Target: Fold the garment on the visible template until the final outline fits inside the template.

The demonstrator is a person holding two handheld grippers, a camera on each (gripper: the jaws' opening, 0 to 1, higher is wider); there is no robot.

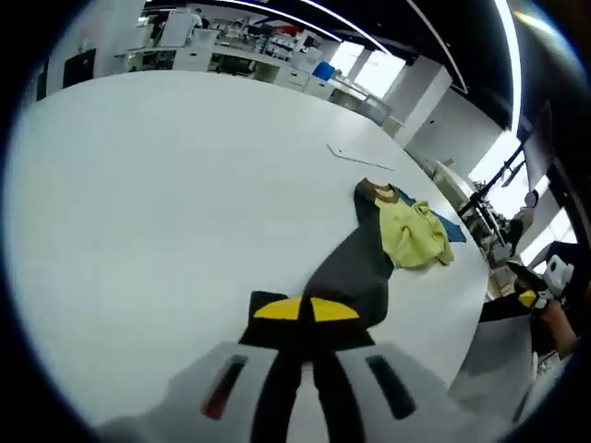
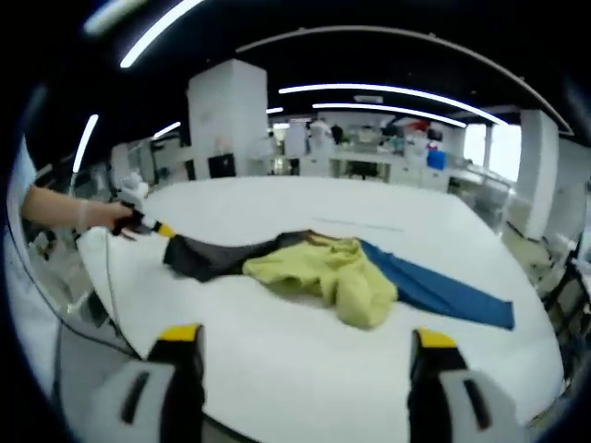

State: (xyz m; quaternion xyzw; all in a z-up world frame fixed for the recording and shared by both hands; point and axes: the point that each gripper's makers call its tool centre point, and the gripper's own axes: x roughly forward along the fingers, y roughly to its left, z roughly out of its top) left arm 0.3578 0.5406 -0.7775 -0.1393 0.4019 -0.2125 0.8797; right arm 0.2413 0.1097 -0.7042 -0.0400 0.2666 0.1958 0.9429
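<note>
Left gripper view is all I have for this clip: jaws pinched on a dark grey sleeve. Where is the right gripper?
Observer: The right gripper is open above the near edge of the white table, touching nothing.
Operator: How far does the blue part run?
Observer: The blue sleeve lies flat, stretched out from the yellow-green body on the side opposite the dark grey sleeve.
Operator: Who has the left gripper?
Observer: A hand holds the left gripper at the table's edge.

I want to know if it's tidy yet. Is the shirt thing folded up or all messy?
Still messy. The garment lies crumpled and stretched out on the white table, and the left gripper pinches its dark end.
</note>
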